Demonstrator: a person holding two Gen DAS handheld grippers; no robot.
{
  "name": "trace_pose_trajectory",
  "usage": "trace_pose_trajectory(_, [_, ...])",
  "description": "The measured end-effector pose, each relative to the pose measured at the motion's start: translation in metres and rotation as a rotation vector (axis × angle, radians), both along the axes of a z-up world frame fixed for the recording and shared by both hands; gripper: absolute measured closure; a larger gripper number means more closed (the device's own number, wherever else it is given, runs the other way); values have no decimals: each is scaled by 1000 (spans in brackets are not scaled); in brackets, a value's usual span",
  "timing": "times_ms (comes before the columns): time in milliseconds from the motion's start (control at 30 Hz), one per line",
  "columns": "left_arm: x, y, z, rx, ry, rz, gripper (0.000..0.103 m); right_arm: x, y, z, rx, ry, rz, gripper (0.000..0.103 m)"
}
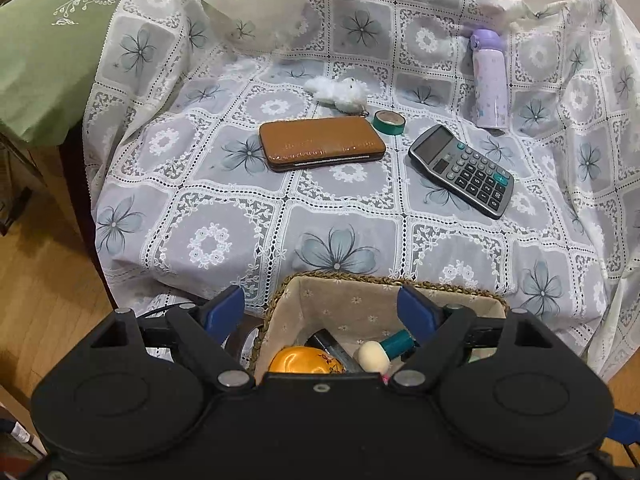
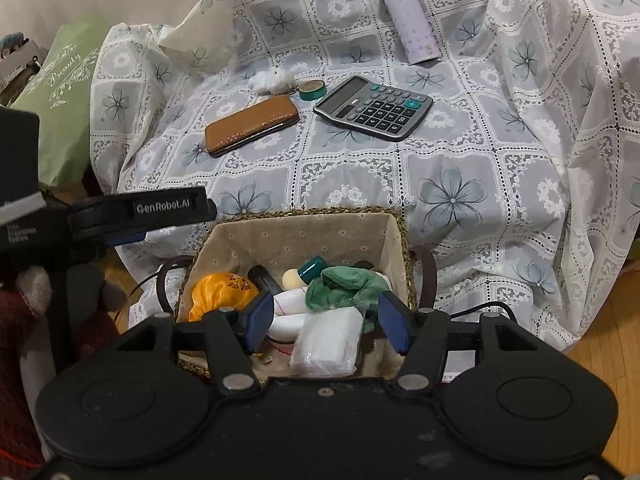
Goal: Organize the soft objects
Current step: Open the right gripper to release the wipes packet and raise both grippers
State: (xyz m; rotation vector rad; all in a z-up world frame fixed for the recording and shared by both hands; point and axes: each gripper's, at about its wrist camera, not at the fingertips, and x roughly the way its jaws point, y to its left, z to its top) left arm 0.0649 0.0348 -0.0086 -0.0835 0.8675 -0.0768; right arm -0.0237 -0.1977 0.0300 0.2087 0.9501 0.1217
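Basket (image 1: pixel 280 300) contents mostly hidden behind the left gripper body; green cushion (image 1: pixel 48 52) cut off at the edge.

A white lace cloth patterned with grey-blue flowers (image 1: pixel 340 208) carries a glossy tan leather wallet (image 1: pixel 322 142), a fluffy white plush toy (image 1: pixel 340 90), a green tape roll (image 1: pixel 389 122), a grey calculator with black and teal keys (image 1: pixel 464 170) and a lilac printed bottle (image 1: pixel 489 80). The woven straw basket with beige floral lining (image 2: pixel 296 236) holds a shiny orange pouch (image 2: pixel 218 290) and a dark green plush (image 2: pixel 344 286).
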Motion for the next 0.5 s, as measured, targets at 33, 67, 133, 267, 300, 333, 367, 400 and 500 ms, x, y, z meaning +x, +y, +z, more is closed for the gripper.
trace_pose_trajectory(33, [0, 0, 0, 2, 1, -1, 24, 0, -1, 0, -1, -1, -4, 45])
trace_pose_trajectory(67, [-1, -1, -1, 3, 2, -1, 24, 0, -1, 0, 0, -2, -7, 45])
trace_pose_trajectory(133, [-2, -1, -1, 12, 1, 0, 24, 0, -3, 1, 4, -3, -13, 45])
trace_pose_trajectory(267, [-3, -1, -2, 31, -3, 0, 24, 2, -2, 1, 4, -3, -22, 45])
trace_pose_trajectory(300, [-4, -1, -2, 34, -3, 0, 23, 2, -2, 0, 4, -1, -23, 45])
trace_pose_trajectory(333, [-4, -1, -3, 39, -3, 0, 23, 3, -2, 0, 4, 1, -23, 45])
trace_pose_trajectory(367, [-4, -1, -3, 44, -4, 0, 23, 3, -2, -1, 4, 3, -23, 45])
trace_pose_trajectory(400, [-4, -2, -4, 50, -4, -1, 23, 4, -2, -1, 4, 5, -23, 45])
trace_pose_trajectory(500, [-4, -4, -6, 68, 0, -10, 23, 6, -1, -5, 3, 15, -21, 44])
